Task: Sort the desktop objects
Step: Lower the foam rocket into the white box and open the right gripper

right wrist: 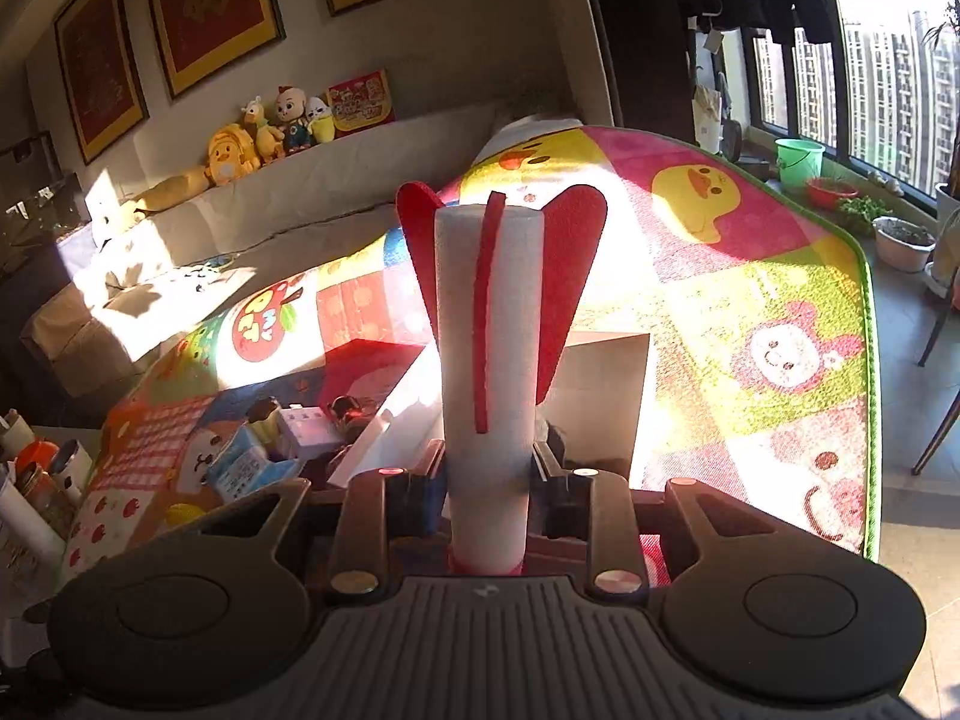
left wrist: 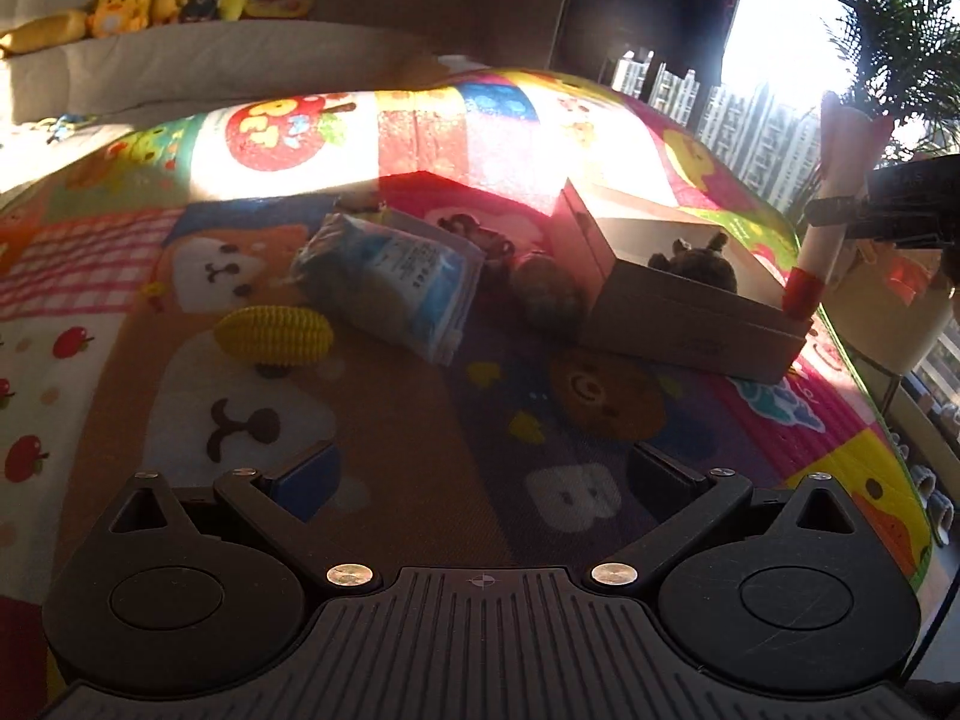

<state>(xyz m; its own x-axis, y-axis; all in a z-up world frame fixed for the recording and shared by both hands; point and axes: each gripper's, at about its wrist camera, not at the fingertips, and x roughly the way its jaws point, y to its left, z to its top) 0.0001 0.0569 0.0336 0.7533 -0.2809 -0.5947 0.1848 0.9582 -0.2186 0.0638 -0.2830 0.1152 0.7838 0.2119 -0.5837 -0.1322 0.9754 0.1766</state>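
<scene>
My left gripper (left wrist: 480,480) hangs wide open over the colourful play mat (left wrist: 420,420), nothing between its fingers. Ahead of it lie a yellow corn toy (left wrist: 273,336), a blue-and-clear plastic packet (left wrist: 396,282), a brown round plush (left wrist: 549,294) and an open cardboard box (left wrist: 690,324) with a dark plush (left wrist: 699,261) inside. My right gripper (right wrist: 487,480) is shut on a white foam rocket with red fins (right wrist: 489,360), which points away from the camera. That rocket (left wrist: 825,222) also shows at the right of the left wrist view, over the box's right end.
A grey sofa ledge (left wrist: 180,60) behind the mat carries several plush toys (left wrist: 120,6). Small boxes and a blue packet (right wrist: 246,462) lie left of the white box (right wrist: 600,396). Bottles (right wrist: 42,480) stand at far left. Plant pots and a green bucket (right wrist: 798,159) line the window.
</scene>
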